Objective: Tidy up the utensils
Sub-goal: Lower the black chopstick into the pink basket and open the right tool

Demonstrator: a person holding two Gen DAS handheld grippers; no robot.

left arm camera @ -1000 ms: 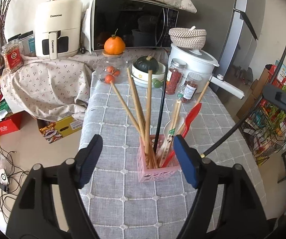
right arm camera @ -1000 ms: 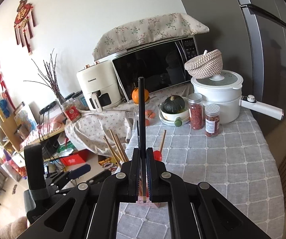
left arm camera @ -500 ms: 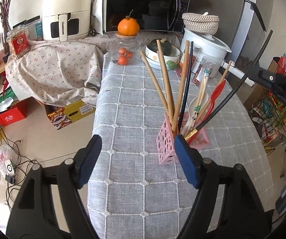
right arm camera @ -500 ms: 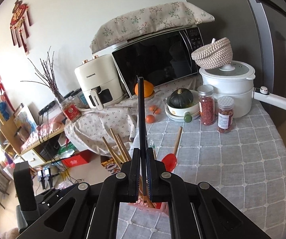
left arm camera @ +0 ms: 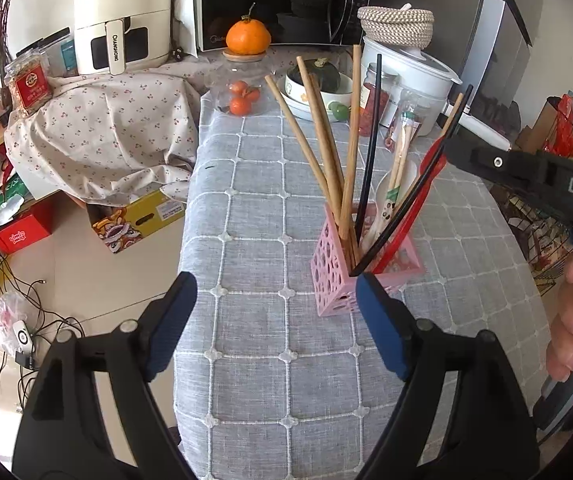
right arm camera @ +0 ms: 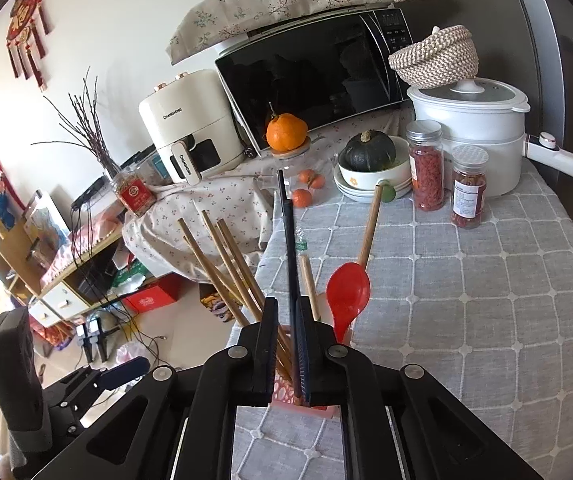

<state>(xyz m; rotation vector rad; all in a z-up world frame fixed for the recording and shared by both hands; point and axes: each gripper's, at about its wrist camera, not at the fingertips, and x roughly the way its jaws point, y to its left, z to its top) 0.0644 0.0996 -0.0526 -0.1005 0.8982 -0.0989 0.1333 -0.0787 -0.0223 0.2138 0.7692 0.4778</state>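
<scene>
A pink perforated utensil holder [left arm camera: 336, 272] stands on the grey checked tablecloth [left arm camera: 262, 240]. It holds several wooden chopsticks [left arm camera: 318, 136], a black chopstick [left arm camera: 368, 148], a red spoon [right arm camera: 346, 292] and a white spoon [left arm camera: 394, 192]. My right gripper [right arm camera: 286, 320] has parted slightly around a second black chopstick [right arm camera: 289, 248], whose lower tip sits inside the holder [right arm camera: 286, 390]. That chopstick also shows slanted in the left wrist view [left arm camera: 410, 208]. My left gripper [left arm camera: 274, 320] is open and empty, just in front of the holder.
At the table's far end stand a glass jar with oranges [left arm camera: 242, 92], a bowl with a dark squash [left arm camera: 318, 84], two spice jars [right arm camera: 426, 164] and a white pot [right arm camera: 482, 128]. A microwave [right arm camera: 314, 76] and air fryer [left arm camera: 122, 20] stand behind. The table edge drops off at left.
My right gripper has lowered the black chopstick into the holder and its jaws have parted a little. My left gripper has drawn back and left of the holder.
</scene>
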